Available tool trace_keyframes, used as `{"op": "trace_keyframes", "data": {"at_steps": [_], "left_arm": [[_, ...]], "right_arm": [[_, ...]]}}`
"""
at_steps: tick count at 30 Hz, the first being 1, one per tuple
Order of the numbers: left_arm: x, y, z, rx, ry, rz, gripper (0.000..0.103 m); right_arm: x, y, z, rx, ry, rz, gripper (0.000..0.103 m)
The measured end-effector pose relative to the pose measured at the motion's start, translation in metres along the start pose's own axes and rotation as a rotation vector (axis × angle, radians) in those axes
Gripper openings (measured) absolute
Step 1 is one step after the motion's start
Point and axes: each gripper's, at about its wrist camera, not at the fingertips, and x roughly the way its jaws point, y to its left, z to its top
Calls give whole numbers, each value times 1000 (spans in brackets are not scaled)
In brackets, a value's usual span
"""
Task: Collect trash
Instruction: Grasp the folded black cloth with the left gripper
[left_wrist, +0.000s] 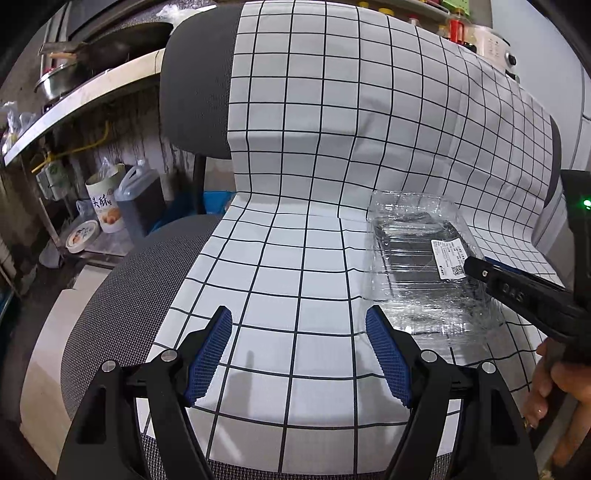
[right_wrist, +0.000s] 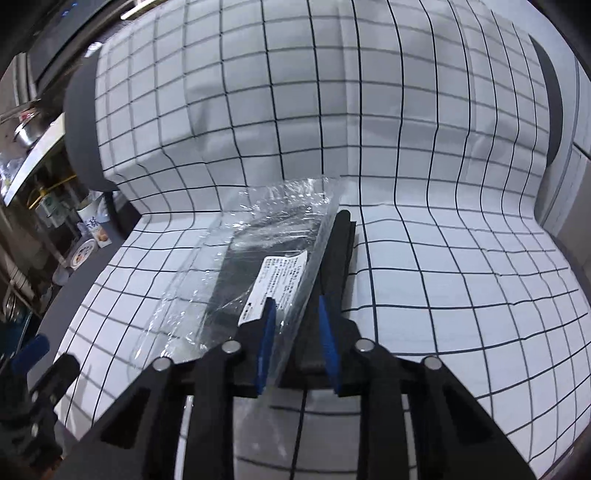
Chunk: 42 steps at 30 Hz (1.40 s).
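Note:
A clear plastic-wrapped tray (left_wrist: 413, 266) with a dark inside and a white printed label lies on a black-checked white cloth (left_wrist: 295, 147) draped over a grey mesh chair (left_wrist: 192, 92). In the right wrist view the tray (right_wrist: 236, 266) runs away from the camera. My right gripper (right_wrist: 295, 301) has its blue pads narrowly closed on the tray's near right edge. From the left wrist view that right gripper (left_wrist: 480, 267) comes in from the right, over the label. My left gripper (left_wrist: 298, 312) is open above the bare cloth, just left of the tray, with nothing between its fingers.
A kitchen counter with a wok (left_wrist: 110, 48) and a metal bowl stands left of the chair. Under it are a tin can (left_wrist: 105, 199), a dark jug (left_wrist: 142, 199) and a plate. Bottles (left_wrist: 456, 29) stand behind the chair back. A person's hand (left_wrist: 554, 380) holds the right gripper.

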Motion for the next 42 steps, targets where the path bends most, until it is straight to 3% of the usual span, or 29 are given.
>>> {"op": "trace_keyframes", "data": {"at_steps": [4, 10, 13, 17, 24, 29, 38, 42], "left_arm": [[-2, -1, 0, 0, 0, 5, 75], [-16, -6, 2, 8, -22, 15, 75], [-19, -17, 3, 29, -22, -2, 75], [-16, -41, 3, 70, -11, -51, 75], [0, -103, 1, 202, 5, -151, 75], [18, -143, 5, 295, 13, -145, 76], [48, -199, 10, 404, 24, -51, 76], [69, -213, 14, 419, 41, 48, 76]], "right_arm": [[-6, -3, 3, 46, -13, 52, 7], [-80, -23, 16, 76, -185, 173, 7], [-126, -45, 19, 62, -297, 119, 7], [-162, -84, 10, 49, -368, -3, 7], [-169, -151, -24, 111, -332, -108, 7], [-164, -175, -40, 180, -317, -104, 7], [-155, -197, -49, 216, -313, -85, 7], [-151, -203, -52, 230, -306, -70, 7]]}}
